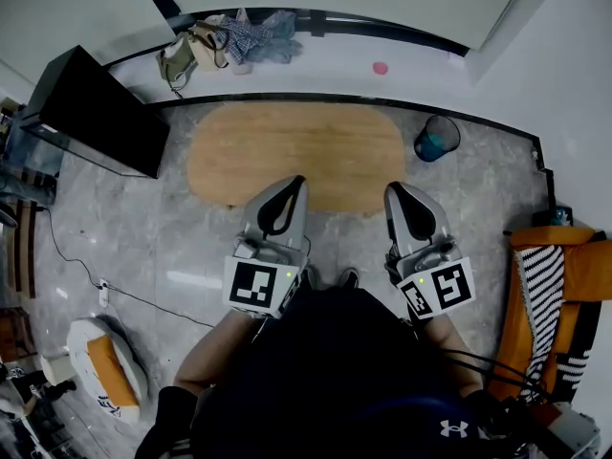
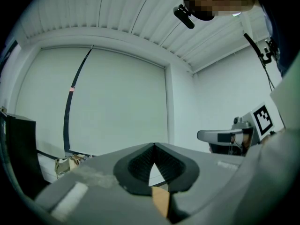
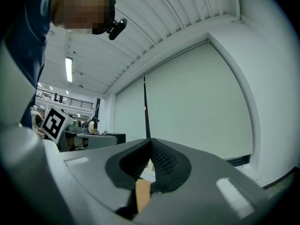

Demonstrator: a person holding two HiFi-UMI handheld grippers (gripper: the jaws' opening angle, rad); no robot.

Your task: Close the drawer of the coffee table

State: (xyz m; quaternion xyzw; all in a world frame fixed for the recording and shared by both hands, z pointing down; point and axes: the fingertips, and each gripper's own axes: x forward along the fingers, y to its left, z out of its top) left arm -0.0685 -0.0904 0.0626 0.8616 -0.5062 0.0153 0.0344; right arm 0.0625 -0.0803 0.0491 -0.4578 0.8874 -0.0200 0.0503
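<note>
Head cam sits up top and stares almost straight down, so you get the coffee table and the floor from well above, with the left gripper and right gripper poking in from the bottom. Each gripper cam rides right behind its own jaws, super close, facing level at the pale wall past the table. Both catch the same dark strip on that wall, and each one catches the other gripper's marker cube at its inner edge.
</note>
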